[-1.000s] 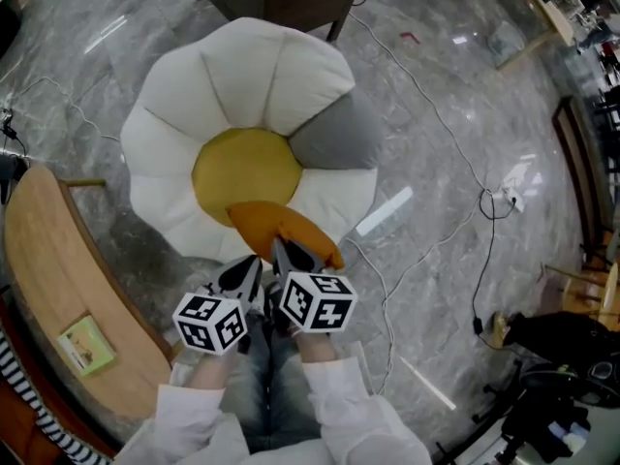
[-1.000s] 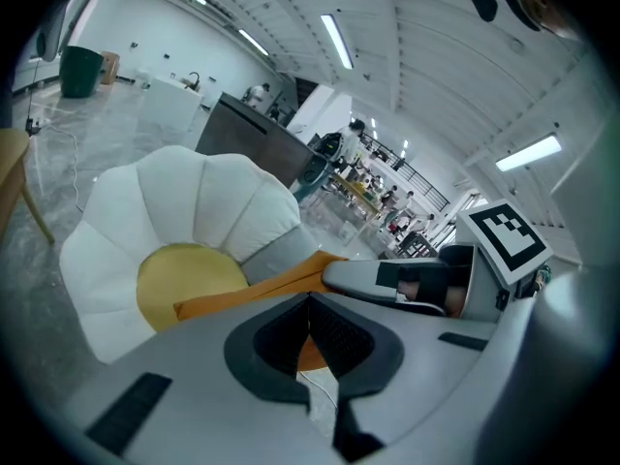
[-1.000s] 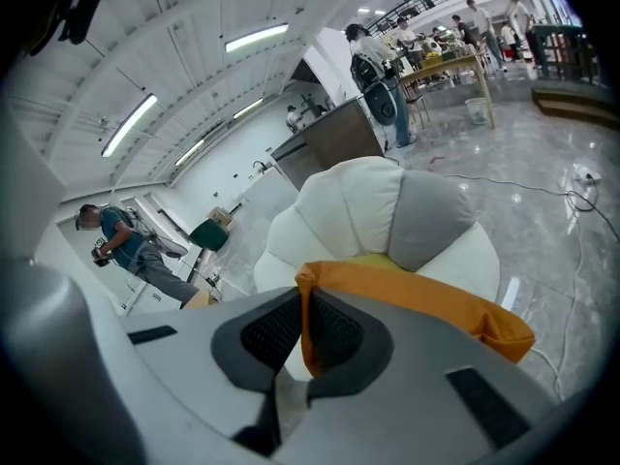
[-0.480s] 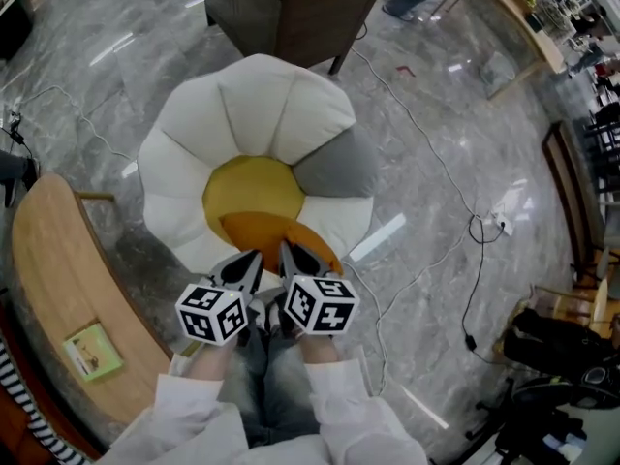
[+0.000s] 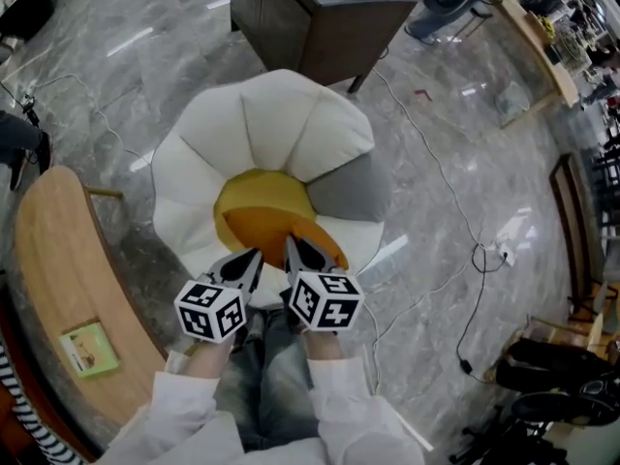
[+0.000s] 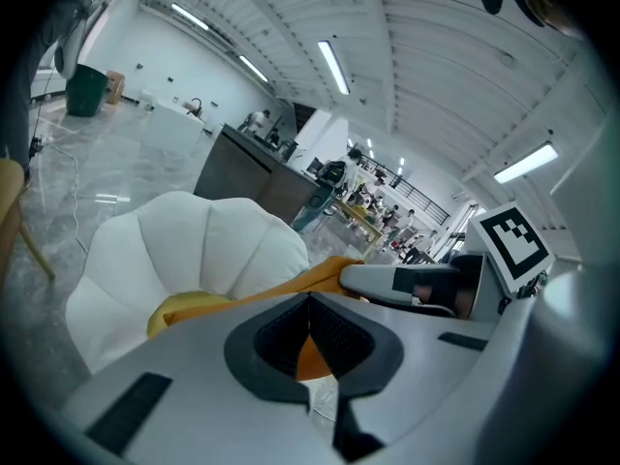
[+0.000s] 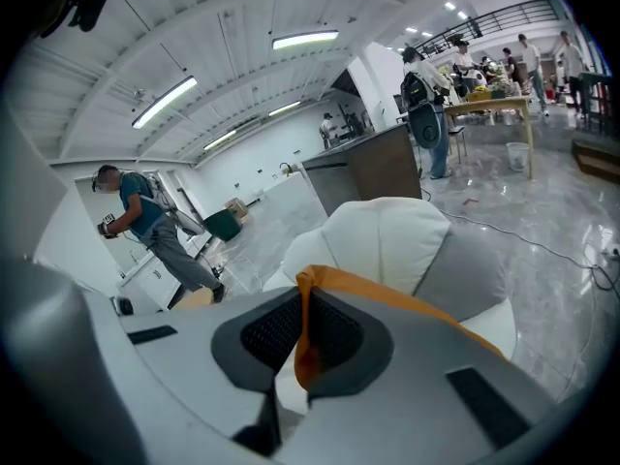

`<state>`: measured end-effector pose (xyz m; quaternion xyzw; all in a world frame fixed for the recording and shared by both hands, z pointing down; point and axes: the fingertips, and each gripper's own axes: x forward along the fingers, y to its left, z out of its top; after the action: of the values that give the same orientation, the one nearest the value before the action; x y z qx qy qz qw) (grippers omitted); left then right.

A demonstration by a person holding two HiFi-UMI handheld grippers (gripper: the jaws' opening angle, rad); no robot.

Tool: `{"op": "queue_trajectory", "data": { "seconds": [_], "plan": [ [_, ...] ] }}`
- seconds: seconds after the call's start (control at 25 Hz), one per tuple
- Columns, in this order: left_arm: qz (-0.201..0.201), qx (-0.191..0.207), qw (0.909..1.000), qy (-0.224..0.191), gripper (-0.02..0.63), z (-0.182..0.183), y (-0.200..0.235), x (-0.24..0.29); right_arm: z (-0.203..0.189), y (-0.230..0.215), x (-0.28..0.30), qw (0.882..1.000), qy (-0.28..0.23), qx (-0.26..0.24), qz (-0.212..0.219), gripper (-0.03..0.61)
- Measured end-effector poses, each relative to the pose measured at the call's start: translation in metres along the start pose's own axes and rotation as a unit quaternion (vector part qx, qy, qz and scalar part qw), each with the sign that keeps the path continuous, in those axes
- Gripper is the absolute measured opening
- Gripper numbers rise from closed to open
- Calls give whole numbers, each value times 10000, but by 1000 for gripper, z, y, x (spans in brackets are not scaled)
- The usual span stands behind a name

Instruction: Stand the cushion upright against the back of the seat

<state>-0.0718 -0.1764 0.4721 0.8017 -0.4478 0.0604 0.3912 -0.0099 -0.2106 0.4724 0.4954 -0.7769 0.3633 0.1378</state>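
Two grips, one cushion (image 5: 274, 231): left hand-held gripper (image 5: 246, 262) and right hand-held gripper (image 5: 300, 257) each pinch its near edge, side by side. Cushion lies over front of seat (image 5: 184, 197). Best, I judge: raise both sides evenly, lean far edge onto back petals (image 5: 291, 124), release only once stable.

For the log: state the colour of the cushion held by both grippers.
Orange; the flat fabric cushion shows best in the head view.
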Motion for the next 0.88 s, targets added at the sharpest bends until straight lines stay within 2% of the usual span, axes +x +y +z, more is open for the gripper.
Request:
{"op": "queue_trajectory", "data": {
  "seconds": [0.2, 0.52, 0.88],
  "plan": [
    [199, -37, 9997, -95, 8, 12, 27, 19, 8, -5, 39, 9991, 177, -348, 161, 23],
    [442, -80, 9986, -276, 8, 26, 48, 66, 34, -27, 99, 9958, 406, -566, 589, 23],
    [661, -451, 9962, -345, 8, 33, 86, 114, 61, -43, 163, 9856, 801, -1312, 705, 23]
  ]
}}
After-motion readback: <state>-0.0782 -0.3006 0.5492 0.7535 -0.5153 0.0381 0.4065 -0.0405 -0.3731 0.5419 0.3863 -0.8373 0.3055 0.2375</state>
